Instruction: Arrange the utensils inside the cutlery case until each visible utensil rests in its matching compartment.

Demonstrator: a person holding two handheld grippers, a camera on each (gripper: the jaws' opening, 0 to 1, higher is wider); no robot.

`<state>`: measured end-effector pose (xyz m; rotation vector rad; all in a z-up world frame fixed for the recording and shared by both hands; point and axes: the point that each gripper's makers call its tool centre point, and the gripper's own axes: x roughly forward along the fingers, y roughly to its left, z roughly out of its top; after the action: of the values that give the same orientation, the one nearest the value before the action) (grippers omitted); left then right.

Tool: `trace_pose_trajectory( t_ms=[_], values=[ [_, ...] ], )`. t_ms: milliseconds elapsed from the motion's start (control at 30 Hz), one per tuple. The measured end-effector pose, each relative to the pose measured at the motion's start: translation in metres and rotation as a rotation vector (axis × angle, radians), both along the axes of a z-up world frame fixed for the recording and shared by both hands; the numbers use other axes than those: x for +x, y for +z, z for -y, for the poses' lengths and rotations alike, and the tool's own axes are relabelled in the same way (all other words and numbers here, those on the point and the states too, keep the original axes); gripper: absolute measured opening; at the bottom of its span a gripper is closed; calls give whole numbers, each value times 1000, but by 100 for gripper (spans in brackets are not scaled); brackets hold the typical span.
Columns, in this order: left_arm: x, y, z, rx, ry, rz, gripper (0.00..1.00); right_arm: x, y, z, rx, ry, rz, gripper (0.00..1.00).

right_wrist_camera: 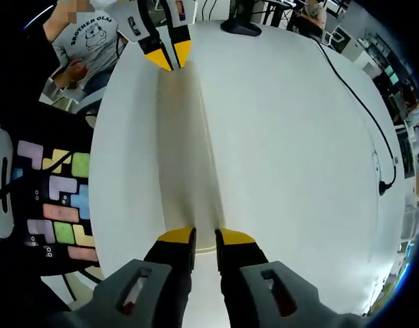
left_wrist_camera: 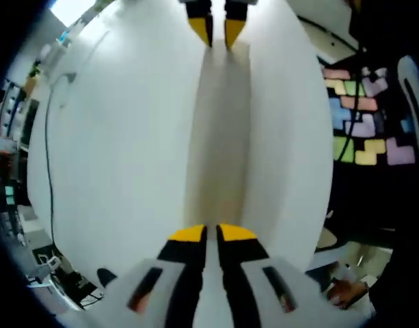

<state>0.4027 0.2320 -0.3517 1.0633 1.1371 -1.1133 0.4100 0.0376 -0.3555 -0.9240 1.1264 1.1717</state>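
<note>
Cutlery case (left_wrist_camera: 219,137): pale, narrow, flat on white table (left_wrist_camera: 113,137). Long axis runs from left gripper (left_wrist_camera: 212,234) to right gripper (right_wrist_camera: 206,237), 1 at each end. Both sets of jaws narrow; cannot tell whether they pinch it.

2 views face each other low across shared white table (left_wrist_camera: 127,137).
</note>
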Motion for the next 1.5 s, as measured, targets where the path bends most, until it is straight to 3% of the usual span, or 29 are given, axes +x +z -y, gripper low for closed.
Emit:
trace_pose_trajectory(
  t_ms=[67,100,133,200,300,533,600,733,933,1200,1467,1500],
  values=[
    [3,-1,1,-17,11,22,3,0,0,0,-5,9,-2,10],
    [8,0,1,-15,-19,52,1,1,-1,0,-8,9,-4,9],
    [2,-1,-4,4,18,27,1,1,0,0,-11,8,-6,9],
    [2,-4,-2,-12,-23,40,1,1,0,1,-13,11,-5,9],
    [3,-6,0,-10,-15,36,1,0,0,1,-13,27,9,9],
    [1,-7,4,113,-91,46,1,-1,0,0,-48,55,38,9],
    [2,-6,5,136,-123,49,1,0,0,1,-48,62,38,9],
    [8,-4,7,152,-115,47,1,-1,0,2,-21,69,43,7],
    [13,0,6,83,-59,5,1,0,1,0,48,72,49,3],
    [7,-1,6,-16,-26,-29,1,1,0,-4,45,89,75,0],
    [-5,-2,6,29,-66,-19,3,6,2,-4,17,100,82,0],
    [-7,-2,6,35,-82,-30,5,9,3,-3,20,93,99,5]
  ],
)
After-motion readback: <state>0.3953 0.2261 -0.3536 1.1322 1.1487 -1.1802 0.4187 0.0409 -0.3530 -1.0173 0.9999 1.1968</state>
